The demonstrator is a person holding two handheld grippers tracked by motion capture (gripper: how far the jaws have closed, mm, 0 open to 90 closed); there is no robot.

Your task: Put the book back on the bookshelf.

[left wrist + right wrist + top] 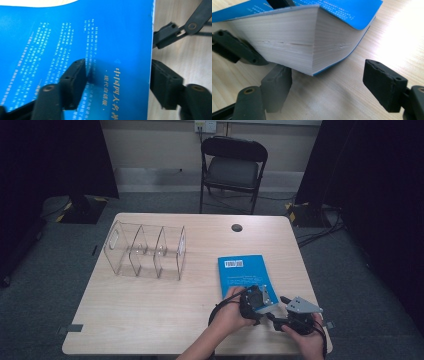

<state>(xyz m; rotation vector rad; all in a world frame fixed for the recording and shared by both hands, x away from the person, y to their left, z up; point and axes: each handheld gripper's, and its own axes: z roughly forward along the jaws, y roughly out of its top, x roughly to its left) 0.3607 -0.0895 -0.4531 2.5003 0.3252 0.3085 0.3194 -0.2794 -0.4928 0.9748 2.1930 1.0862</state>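
A thick blue book (240, 270) lies flat on the right half of the wooden table (150, 305), barcode end away from me. My left gripper (257, 298) stands over the book's near right corner. In the left gripper view its jaws (117, 67) are apart: one finger rests on the blue cover (62, 32), the other stands beside the page edge. My right gripper (278, 309) sits low on the table just right of that corner. Its jaws (327, 71) are open around the corner of the page block (294, 40) without touching it. One of the left gripper's fingers (239, 48) leans against the pages.
A clear acrylic divider rack (145, 251) stands on the left half of the table. A dark round cable hole (236, 227) lies near the far edge. A black folding chair (232, 167) stands behind the table. The table's front edge is close to both hands.
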